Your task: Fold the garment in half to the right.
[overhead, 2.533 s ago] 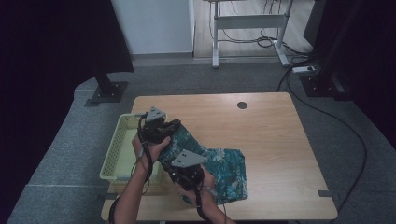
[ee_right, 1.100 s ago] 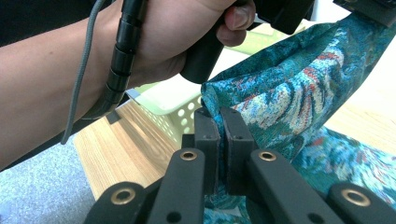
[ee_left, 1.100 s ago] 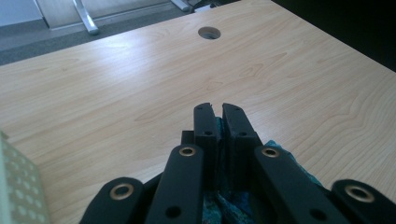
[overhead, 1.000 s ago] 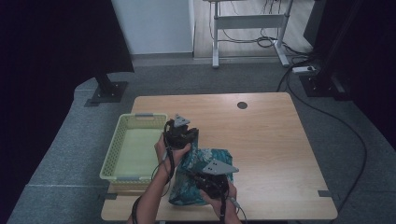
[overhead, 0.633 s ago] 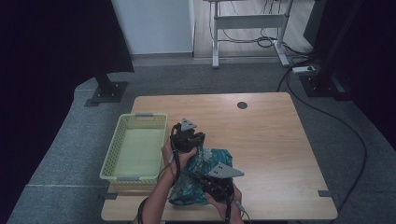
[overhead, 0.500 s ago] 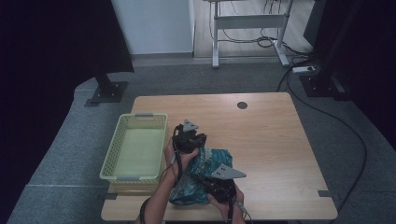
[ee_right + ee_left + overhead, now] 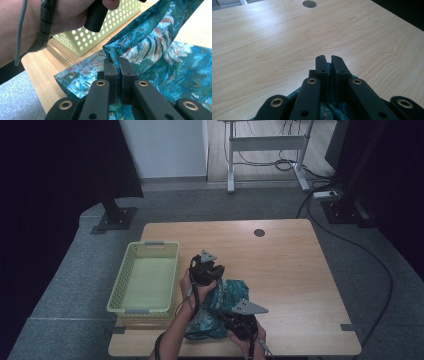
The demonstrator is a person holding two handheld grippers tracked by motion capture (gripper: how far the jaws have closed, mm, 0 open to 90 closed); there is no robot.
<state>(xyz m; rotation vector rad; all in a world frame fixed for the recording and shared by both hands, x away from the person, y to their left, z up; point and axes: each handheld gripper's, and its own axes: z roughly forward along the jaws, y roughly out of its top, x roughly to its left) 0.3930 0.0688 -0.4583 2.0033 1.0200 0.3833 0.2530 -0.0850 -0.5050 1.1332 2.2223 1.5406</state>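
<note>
Two grippers pinch the teal cloth [image 7: 220,312]: left gripper [image 7: 206,270] at its 11 o'clock edge, right gripper [image 7: 240,322] at 4 o'clock, jaws pressed together.

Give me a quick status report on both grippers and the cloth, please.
Left gripper shut on teal patterned cloth. Right gripper shut on a raised fold. Cloth part lifted, part on wooden table. Pale green perforated basket beside it, apart.

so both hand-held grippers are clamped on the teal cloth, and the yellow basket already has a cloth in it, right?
Not quite. Both the left hand-held gripper and the right hand-held gripper are shut on the teal cloth, but the high view shows the yellow basket empty.
</note>
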